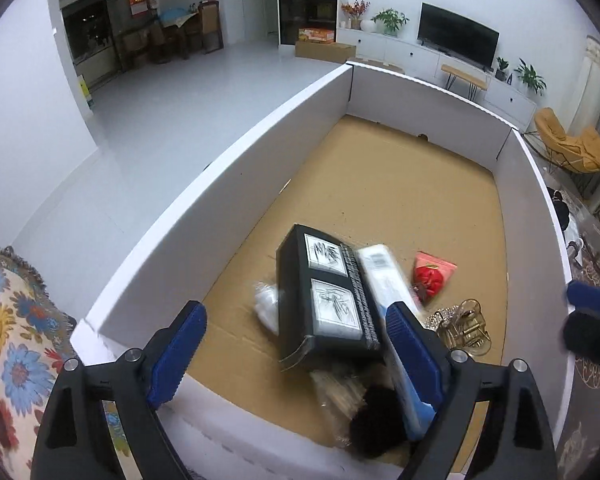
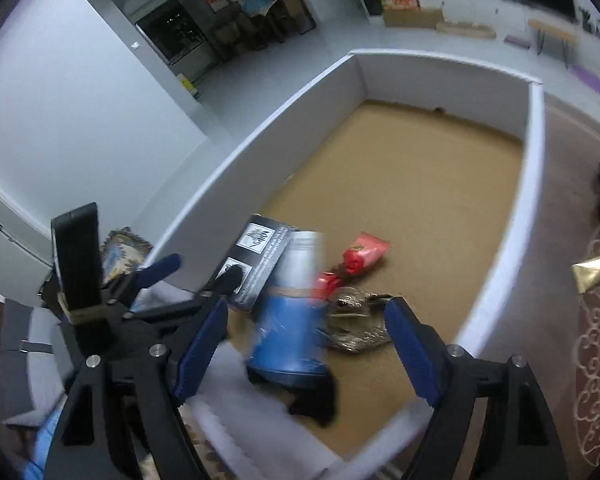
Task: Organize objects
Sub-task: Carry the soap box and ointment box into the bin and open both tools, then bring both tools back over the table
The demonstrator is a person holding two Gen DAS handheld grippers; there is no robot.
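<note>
White walls (image 1: pixel 236 184) fence a cardboard floor, keeping a black box (image 1: pixel 324 300), blue-white packet (image 2: pixel 292 304) and red pouch (image 1: pixel 434 276) heaped at its near edge; both grippers' (image 1: pixel 296 344) (image 2: pixel 306 336) fingers spread apart, empty.

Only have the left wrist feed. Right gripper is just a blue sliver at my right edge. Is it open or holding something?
Observer: Right gripper is open. The blue and white package shows between its fingers, blurred, with the pads off it.
Operator: How does my left gripper look from outside?
Observer: Left gripper is open and empty, one fingertip in front of the black box.
Operator: Anything lying outside, to the right?
Observer: A gold foil piece past the white wall, over the carpet. I cannot tell what it is.
</note>
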